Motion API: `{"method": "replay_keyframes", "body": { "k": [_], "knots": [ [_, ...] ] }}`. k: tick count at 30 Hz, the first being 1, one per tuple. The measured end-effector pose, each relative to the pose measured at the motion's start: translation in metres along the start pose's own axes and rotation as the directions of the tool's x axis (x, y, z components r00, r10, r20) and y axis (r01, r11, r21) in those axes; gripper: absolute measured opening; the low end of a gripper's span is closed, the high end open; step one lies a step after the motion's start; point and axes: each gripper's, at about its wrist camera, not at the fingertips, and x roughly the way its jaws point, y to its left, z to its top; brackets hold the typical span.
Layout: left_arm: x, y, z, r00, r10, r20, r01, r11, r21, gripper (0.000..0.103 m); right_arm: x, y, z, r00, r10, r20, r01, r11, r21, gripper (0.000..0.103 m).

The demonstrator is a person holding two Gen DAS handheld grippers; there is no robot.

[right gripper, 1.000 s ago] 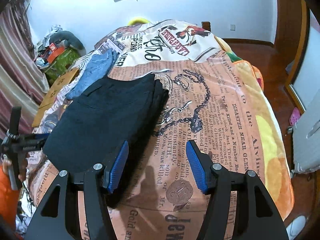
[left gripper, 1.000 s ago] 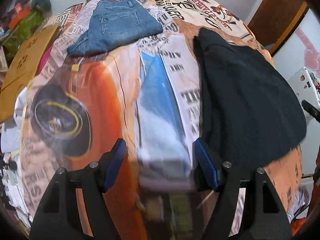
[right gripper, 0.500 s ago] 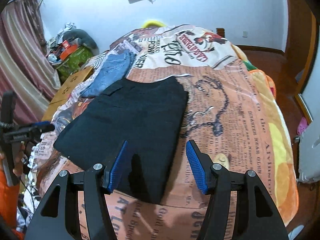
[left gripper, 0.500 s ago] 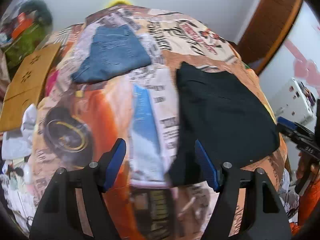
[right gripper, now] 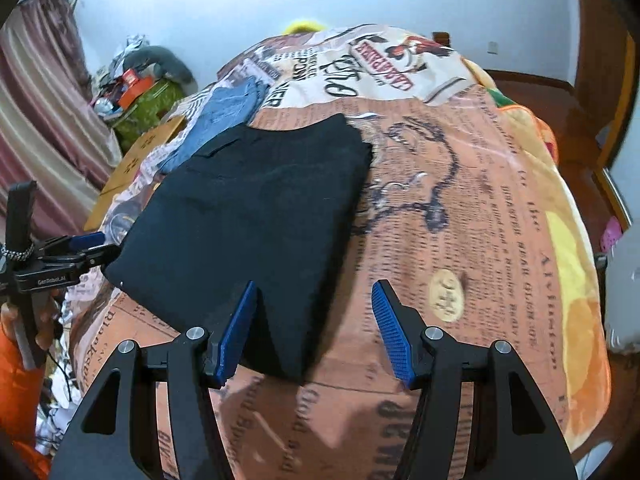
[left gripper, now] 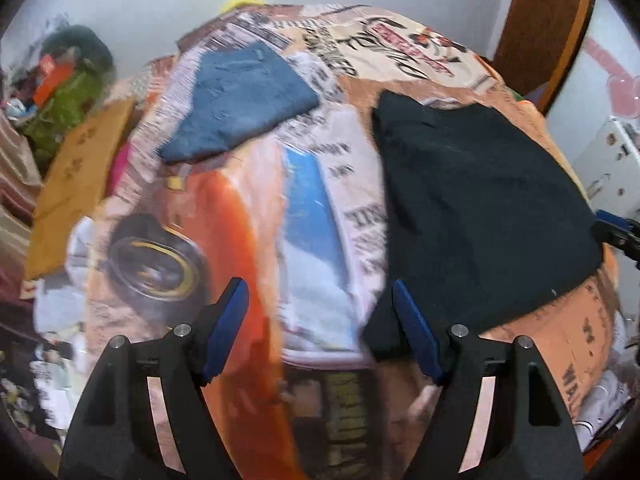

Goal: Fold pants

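Black pants (right gripper: 256, 216) lie folded into a flat rectangle on the printed bedspread (right gripper: 460, 208); they also show at the right of the left wrist view (left gripper: 476, 216). My right gripper (right gripper: 314, 328) is open and empty, held above the near corner of the black pants. My left gripper (left gripper: 320, 328) is open and empty, above the bed's near edge to the left of the pants. It also shows at the left edge of the right wrist view (right gripper: 90, 246).
Folded blue jeans (left gripper: 240, 100) lie at the far left of the bed, also in the right wrist view (right gripper: 224, 116). A cardboard box (left gripper: 76, 184) and clutter stand left of the bed. A wooden door (left gripper: 548, 20) and white appliance (left gripper: 612, 160) are to the right.
Both grippers have pulled back and up from the black pants, staying open. The pants lie flat and folded and have not moved on the bed.
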Motion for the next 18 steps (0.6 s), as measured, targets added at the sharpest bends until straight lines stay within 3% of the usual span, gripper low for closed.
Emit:
{"method": "replay_keyframes", "body": {
  "k": [2,9,18],
  "knots": [
    [-0.005,0.005,0.011,1.0,-0.003,0.023,0.003,1.0,-0.008,0.074,-0.004,-0.002,0.004,1.0,-0.018,0.013,0.018,1.0,-0.005,0.056],
    [-0.008,-0.014,0.059,0.991,-0.113,0.071,0.113,0.994,0.011,0.075,0.004,-0.003,0.028,0.999,-0.015,0.028,0.016,0.999,-0.03,0.056],
    [0.059,-0.04,0.079,0.979,-0.183,-0.094,0.187,0.982,0.03,0.079,0.046,-0.014,0.037,0.996,0.067,-0.061,-0.064,0.997,0.037,0.056]
  ]
}}
